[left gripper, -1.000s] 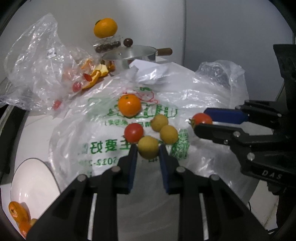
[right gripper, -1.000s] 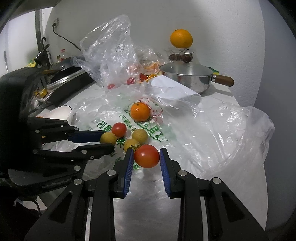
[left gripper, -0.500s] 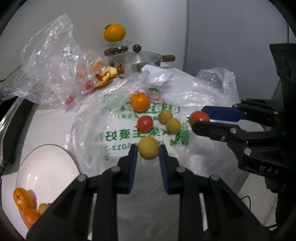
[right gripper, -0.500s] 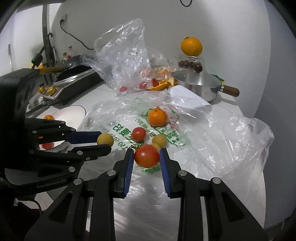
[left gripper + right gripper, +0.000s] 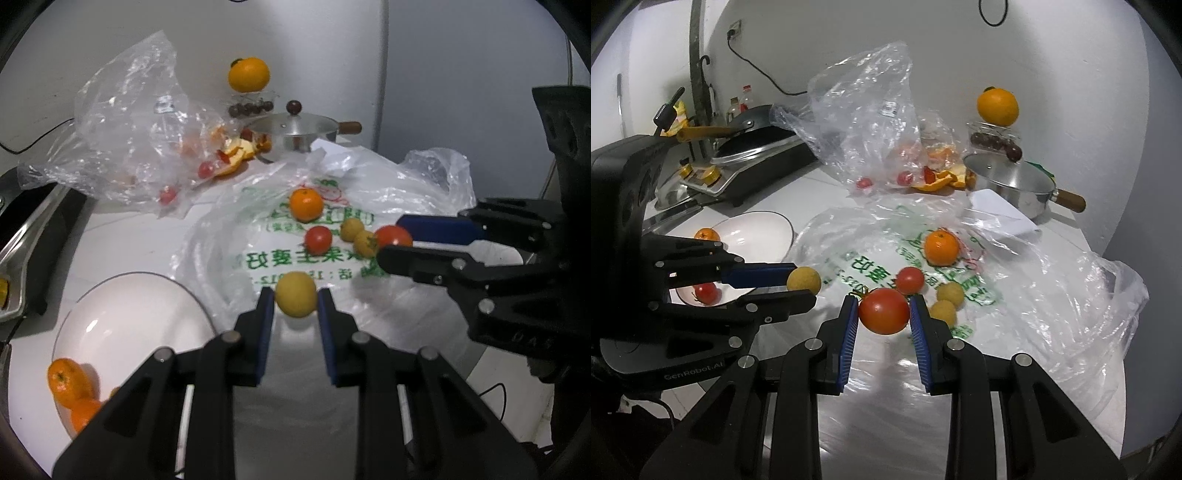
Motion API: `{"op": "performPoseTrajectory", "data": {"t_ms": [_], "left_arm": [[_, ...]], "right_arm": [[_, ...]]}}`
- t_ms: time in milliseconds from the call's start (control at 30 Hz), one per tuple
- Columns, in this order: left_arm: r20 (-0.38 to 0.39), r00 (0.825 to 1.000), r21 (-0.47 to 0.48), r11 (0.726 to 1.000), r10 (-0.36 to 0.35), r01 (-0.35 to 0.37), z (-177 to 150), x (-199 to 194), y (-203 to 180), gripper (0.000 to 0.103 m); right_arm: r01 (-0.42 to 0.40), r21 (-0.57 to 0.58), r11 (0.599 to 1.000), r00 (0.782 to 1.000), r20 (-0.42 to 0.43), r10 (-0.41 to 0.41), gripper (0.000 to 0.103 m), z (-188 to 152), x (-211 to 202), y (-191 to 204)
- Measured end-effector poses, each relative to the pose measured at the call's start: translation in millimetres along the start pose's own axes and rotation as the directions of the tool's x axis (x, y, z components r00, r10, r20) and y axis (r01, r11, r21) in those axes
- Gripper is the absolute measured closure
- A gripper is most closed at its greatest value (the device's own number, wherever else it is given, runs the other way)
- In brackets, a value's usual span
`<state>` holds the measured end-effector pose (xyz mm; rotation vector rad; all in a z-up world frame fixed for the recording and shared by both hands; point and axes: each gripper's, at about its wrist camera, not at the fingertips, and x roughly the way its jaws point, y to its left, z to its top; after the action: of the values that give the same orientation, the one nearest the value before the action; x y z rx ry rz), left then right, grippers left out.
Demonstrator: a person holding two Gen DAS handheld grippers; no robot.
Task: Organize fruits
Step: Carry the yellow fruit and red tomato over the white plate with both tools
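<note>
My left gripper (image 5: pixel 295 304) is shut on a small yellow fruit (image 5: pixel 296 298), held above the counter beside the white bowl (image 5: pixel 122 314). That bowl holds mandarins (image 5: pixel 64 380). My right gripper (image 5: pixel 883 312) is shut on a red tomato (image 5: pixel 884 311); it shows in the left wrist view too, right gripper (image 5: pixel 391 240). On the flat printed plastic bag (image 5: pixel 871 258) lie a mandarin (image 5: pixel 941 246), a smaller tomato (image 5: pixel 909 280) and two yellow fruits (image 5: pixel 950 293). A second white dish (image 5: pixel 735 291) with a tomato (image 5: pixel 705 291) sits behind the left gripper (image 5: pixel 805 286).
A crumpled clear bag (image 5: pixel 871 122) with peels and small tomatoes stands at the back. A steel pot with a wooden handle (image 5: pixel 1015 184) and a jar topped by an orange (image 5: pixel 997 105) are behind it. A stove with a black pan (image 5: pixel 753 144) is at the left.
Both grippers have pulled back and risen from the printed bag, each carrying its fruit. The white bowl has come further into the left wrist view.
</note>
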<state>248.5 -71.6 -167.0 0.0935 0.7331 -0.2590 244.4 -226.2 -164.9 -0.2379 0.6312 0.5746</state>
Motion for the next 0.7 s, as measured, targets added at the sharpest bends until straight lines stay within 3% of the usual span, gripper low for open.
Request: {"op": "performPoseTrajectory", "data": {"t_ms": [700], "left_arm": [[0.039, 0.997, -0.056, 0.997, 0.063, -0.061, -22.5, -36.9, 62.1, 0.079]], "right_arm": [[-0.026, -0.071, 0.997, 1.0, -0.001, 0.026, 0.073, 24.6, 16.6, 61.0]]}}
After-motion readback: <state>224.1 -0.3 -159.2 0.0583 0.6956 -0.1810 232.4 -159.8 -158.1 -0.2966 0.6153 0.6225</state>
